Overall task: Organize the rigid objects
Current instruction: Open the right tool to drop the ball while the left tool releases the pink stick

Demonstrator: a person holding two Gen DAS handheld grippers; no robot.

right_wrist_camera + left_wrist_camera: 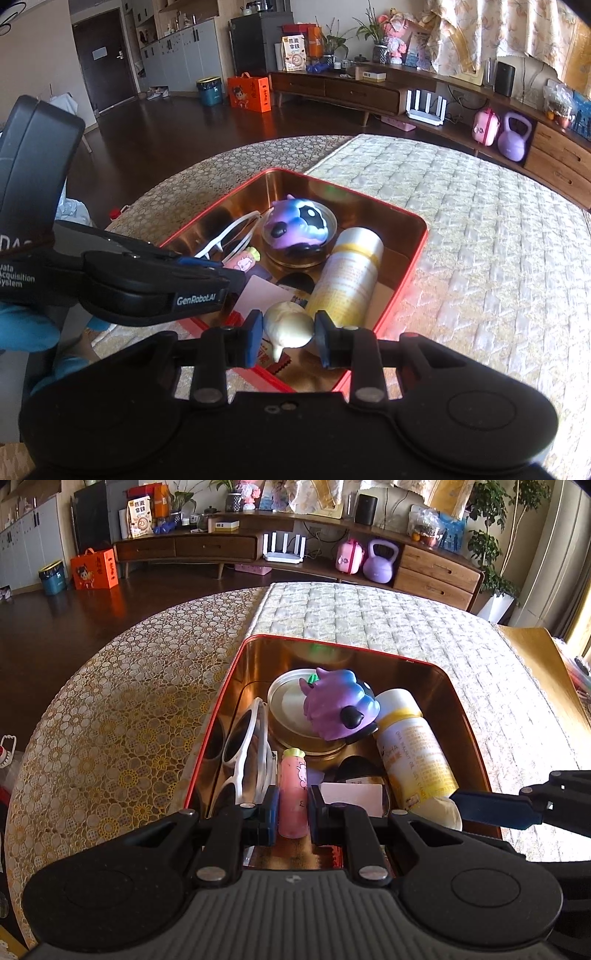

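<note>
A red tin box [469,716] [415,254] with a gold inside stands on the quilted table. In it lie white sunglasses [245,746] [236,236], a round tin [291,712], a purple squishy toy [341,705] [299,223] and a yellow-white bottle [413,746] [351,273]. My left gripper [291,808] is shut on a small pink tube [293,794] [242,263], held over the box's near end. My right gripper [288,336] is shut on a cream garlic-shaped piece [286,326] [448,808] at the box's near corner.
A white card [351,797] [258,295] and a dark object lie on the box floor near the grippers. The table has a gold patterned cloth [110,716] on the left and a quilted mat [406,627] on the right. Cabinets and floor lie beyond.
</note>
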